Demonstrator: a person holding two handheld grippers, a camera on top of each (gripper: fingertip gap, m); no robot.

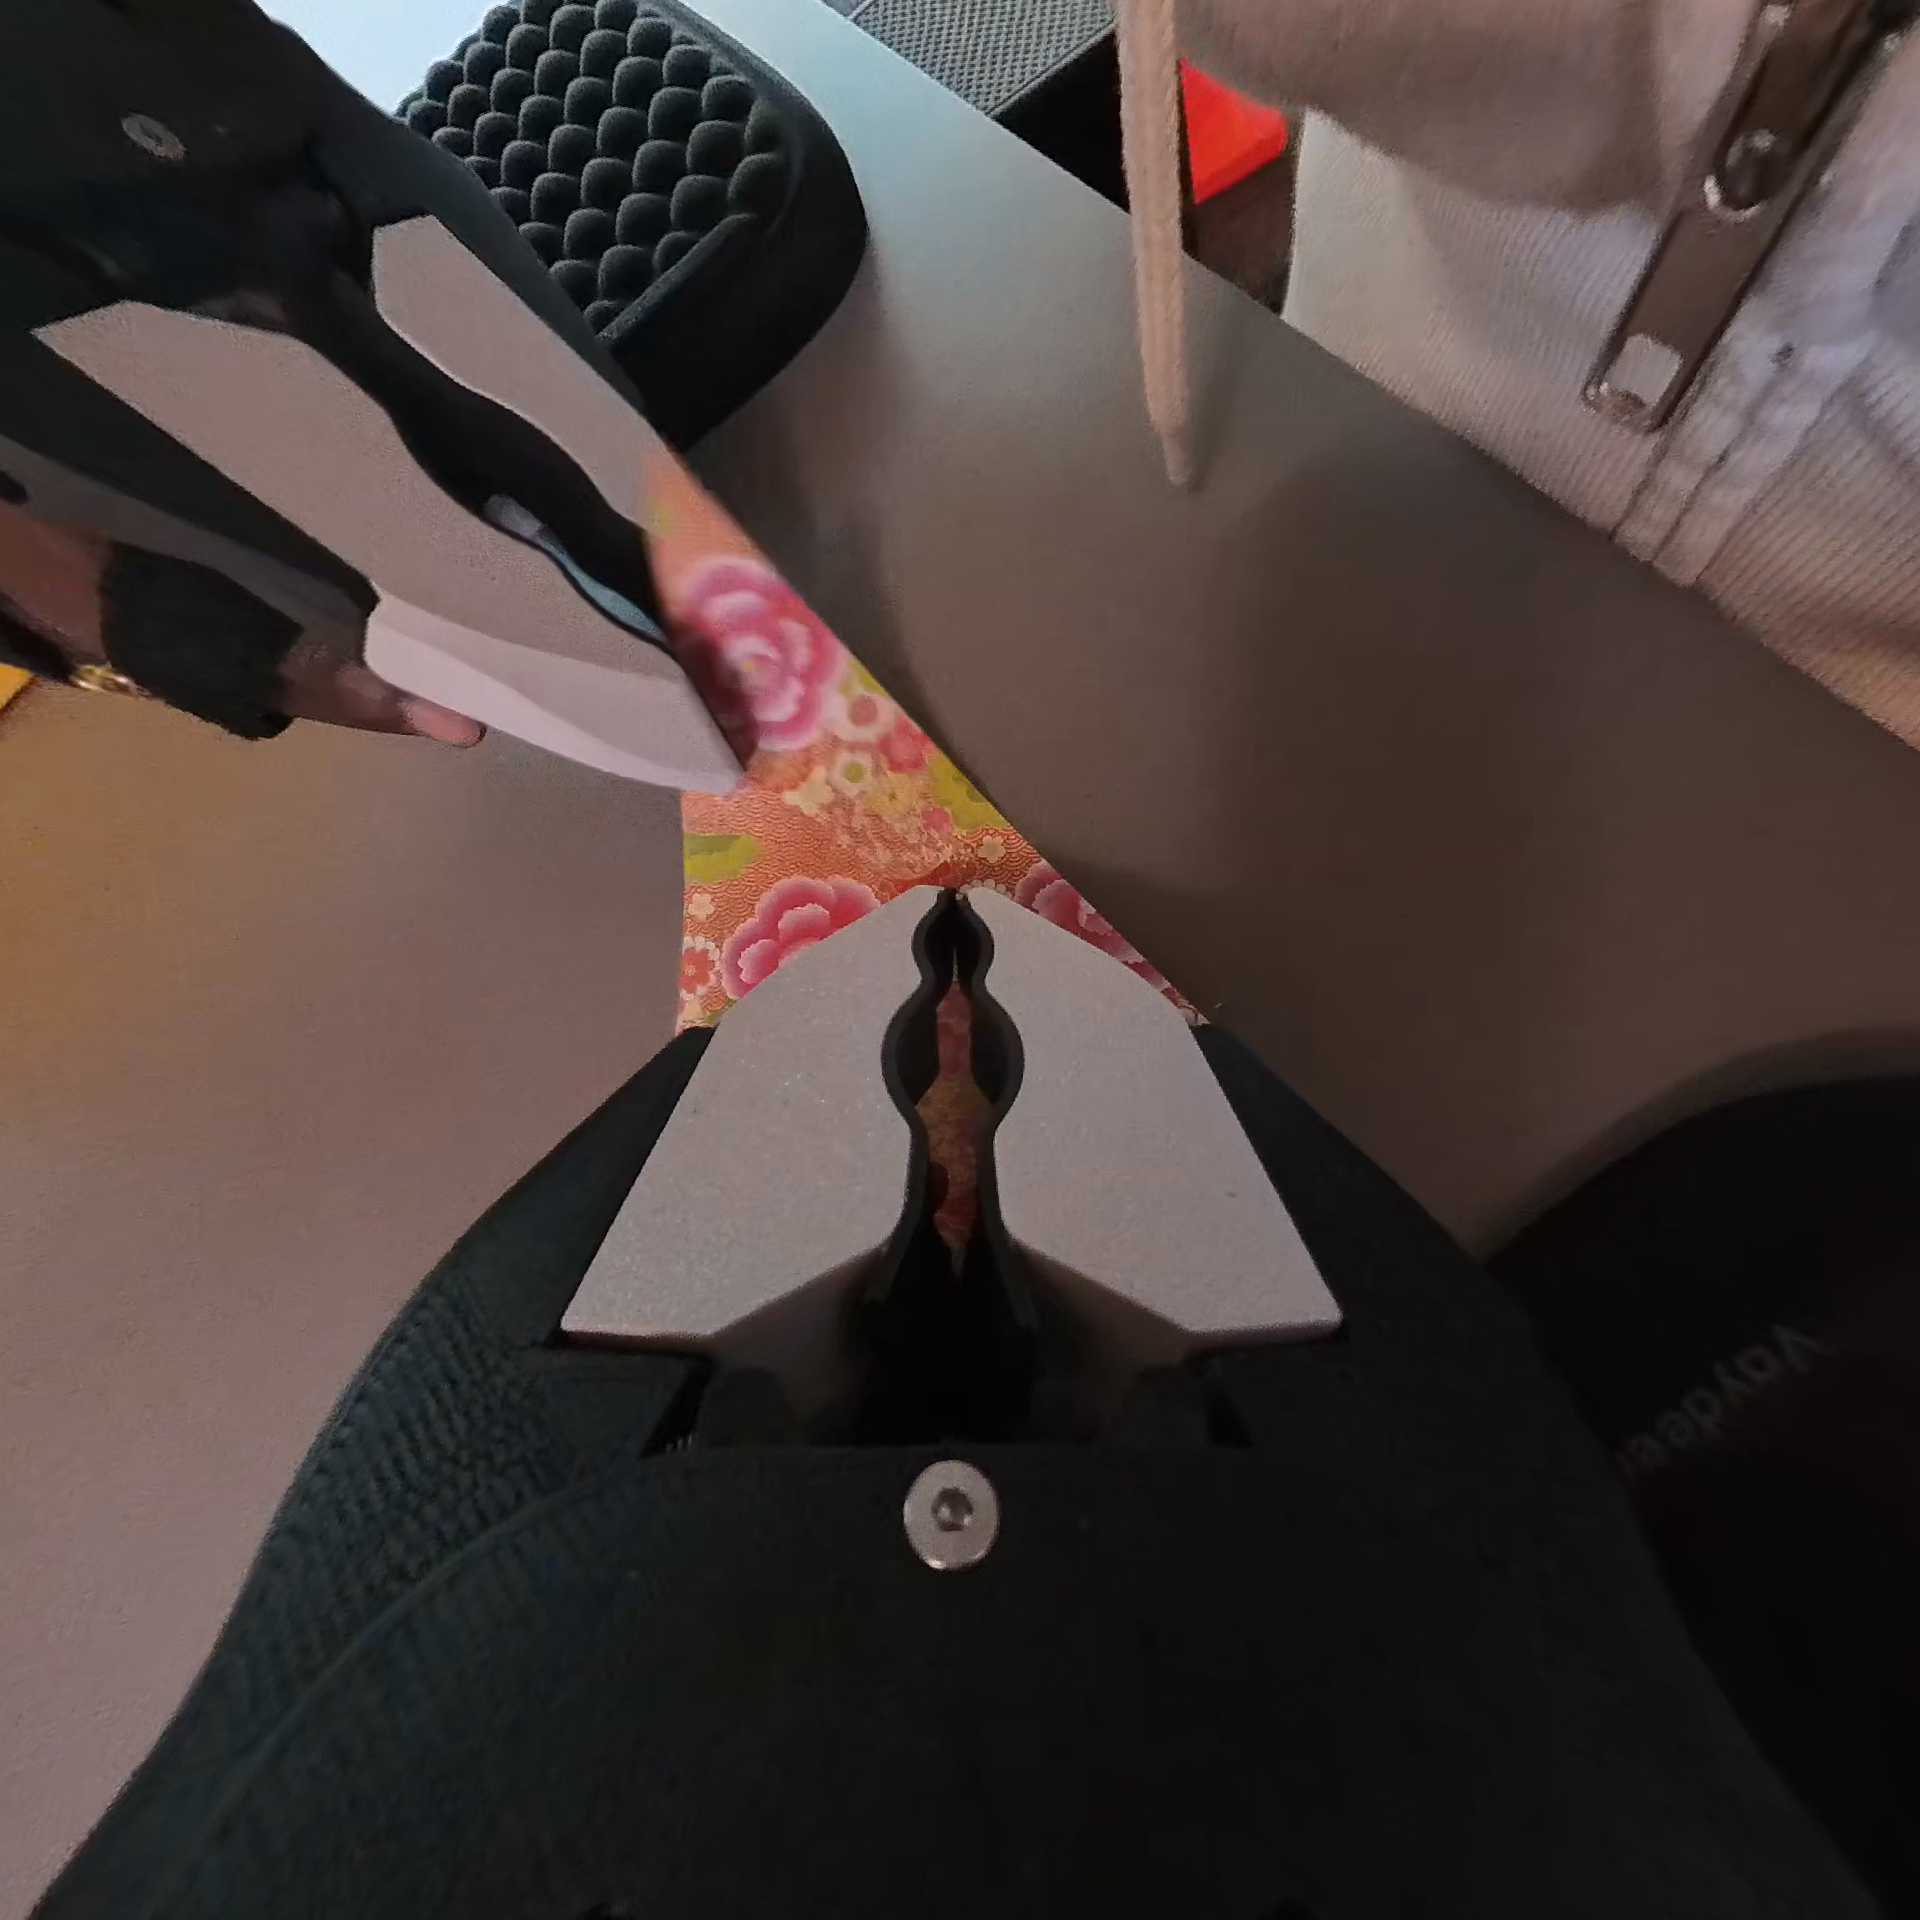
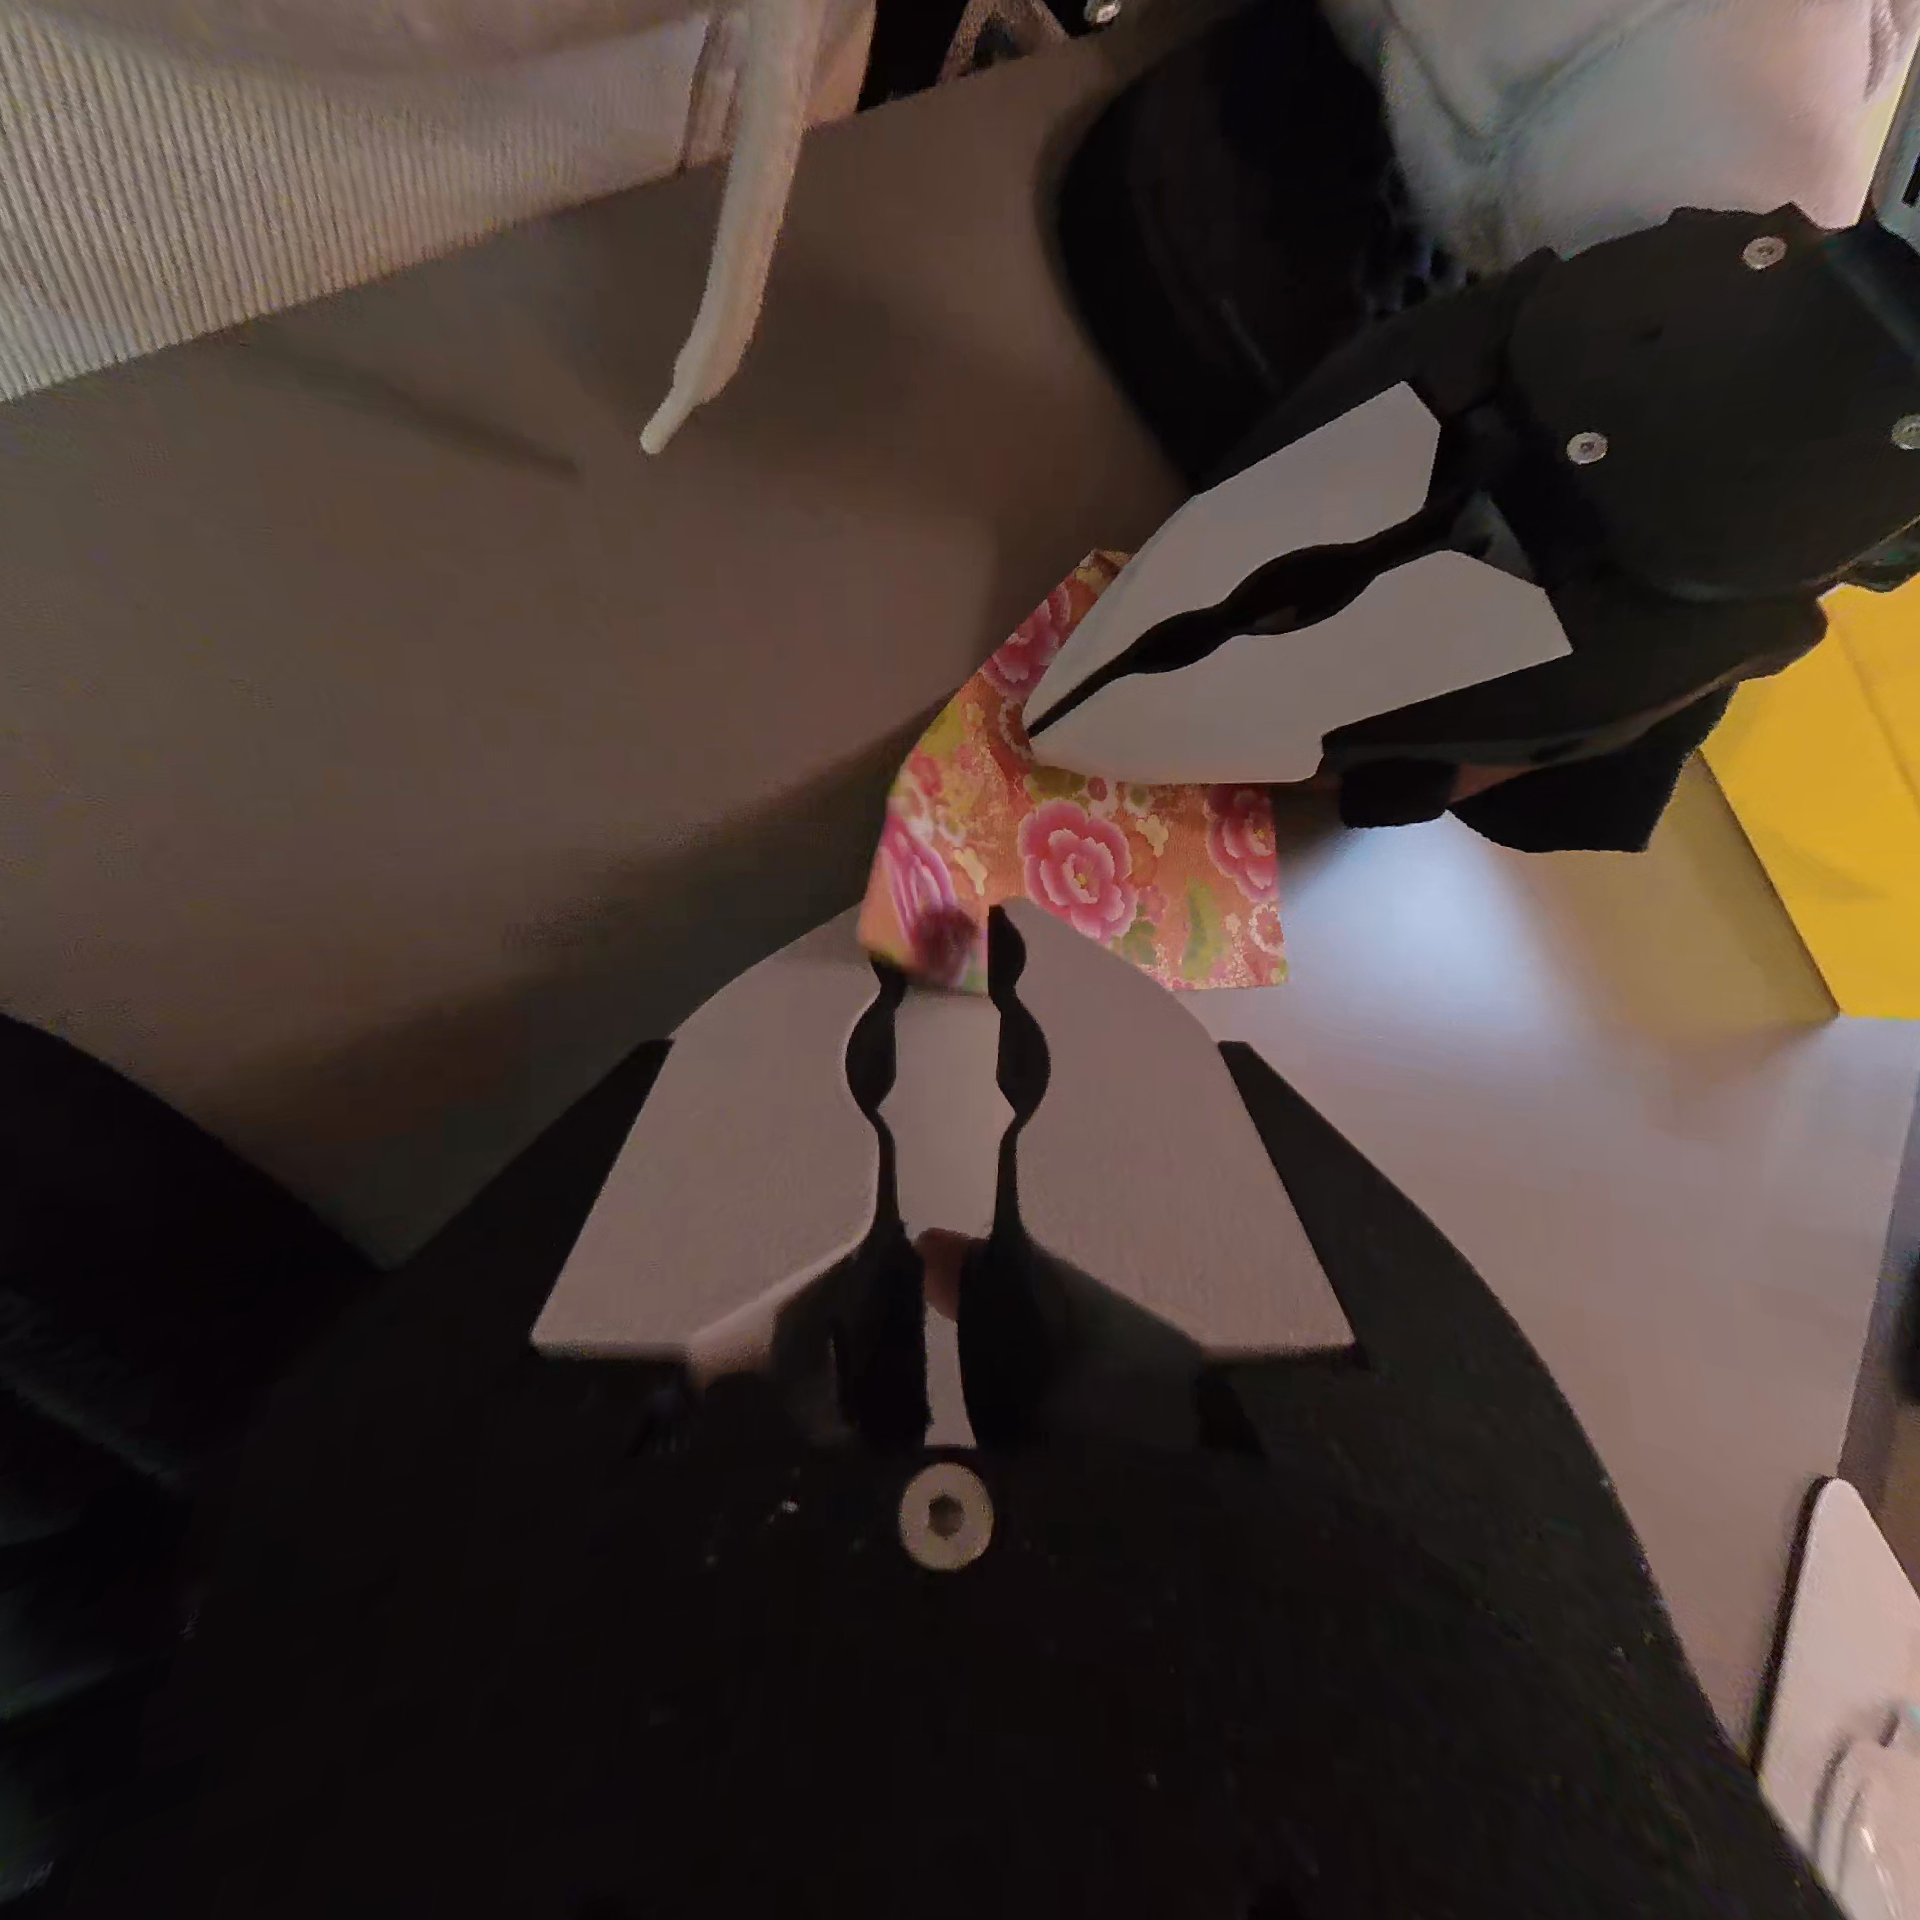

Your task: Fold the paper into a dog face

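Note:
The paper [image 1: 831,790] is a folded sheet with an orange and pink flower print, lying flat on the grey table [image 1: 1351,727]. My left gripper [image 1: 956,902] is shut, and its tips rest on the paper's near part; the print shows through the gaps between its fingers. In the right wrist view the paper [image 2: 1091,862] lies just past my right gripper [image 2: 945,943], which is a little open with its tips at the paper's near corner. The left gripper [image 2: 1031,732] lies shut on the paper's far side. The right gripper [image 1: 696,696] also shows open at the paper's edge.
A person in a light garment with a hanging drawstring [image 2: 717,260] sits at the table's far edge. A black foam block [image 1: 623,156] and a dark round object [image 1: 1766,1403] lie close by. A yellow surface [image 2: 1818,779] and a white object [image 2: 1849,1714] lie to the right. The tips of one gripper are about 5 cm away from the tips of the other. It is some 15 cm from my right tips to the black foam block [image 1: 623,156].

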